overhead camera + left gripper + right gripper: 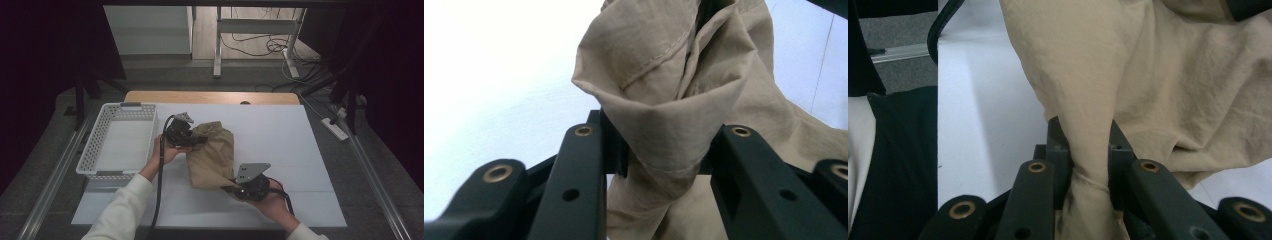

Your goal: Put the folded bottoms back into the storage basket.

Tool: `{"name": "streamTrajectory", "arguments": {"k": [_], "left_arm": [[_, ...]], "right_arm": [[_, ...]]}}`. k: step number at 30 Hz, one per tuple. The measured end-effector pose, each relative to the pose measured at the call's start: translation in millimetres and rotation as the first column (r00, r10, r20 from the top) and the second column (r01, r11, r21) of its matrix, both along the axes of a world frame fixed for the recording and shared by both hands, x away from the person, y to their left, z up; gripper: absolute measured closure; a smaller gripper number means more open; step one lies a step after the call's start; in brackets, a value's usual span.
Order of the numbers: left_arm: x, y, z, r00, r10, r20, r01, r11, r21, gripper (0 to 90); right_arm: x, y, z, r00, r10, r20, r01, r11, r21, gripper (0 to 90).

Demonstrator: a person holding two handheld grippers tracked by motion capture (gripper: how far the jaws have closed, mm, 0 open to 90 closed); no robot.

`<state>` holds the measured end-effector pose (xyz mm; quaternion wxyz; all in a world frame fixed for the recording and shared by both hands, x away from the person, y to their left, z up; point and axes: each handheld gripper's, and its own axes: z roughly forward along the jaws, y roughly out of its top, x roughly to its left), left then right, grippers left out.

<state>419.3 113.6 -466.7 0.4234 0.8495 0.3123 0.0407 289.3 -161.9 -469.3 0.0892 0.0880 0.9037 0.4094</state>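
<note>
Two claws: my left claw (192, 136) pinches the far end of the tan cloth (212, 155), my right claw (231, 189) pinches its near end.
Cloth place: bunched on the white table (280, 135), between my claws.
Long way: near to far.
Basket (118, 142): left of the cloth, closest to my left claw.

Left tongs (198, 141) and right tongs (226, 188) both clamped, forearms converging.
</note>
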Motion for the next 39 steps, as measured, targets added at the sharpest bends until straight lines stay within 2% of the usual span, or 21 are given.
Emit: {"name": "streamTrajectory", "arguments": {"k": [6, 30, 39], "left_arm": [[-2.6, 3.3, 7.3, 0.9999, 0.007, 0.011, -0.007, 1.0000, -0.001, 67.3], [-12.2, 25.3, 35.3, 0.9984, 0.027, 0.049, -0.025, 0.9984, -0.051, 67.5], [-14.3, 33.0, 41.1, 0.9978, 0.033, 0.057, -0.030, 0.9979, -0.057, 67.7]], "right_arm": [[0.3, 1.9, 4.3, 1.0000, 0.003, 0.002, -0.003, 1.000, 0.011, 78.4], [1.8, 12.1, 29.3, 0.9993, 0.018, 0.033, -0.020, 0.998, 0.065, 78.4], [3.1, 21.3, 35.5, 0.9987, 0.030, 0.041, -0.033, 0.997, 0.075, 78.5]]}}
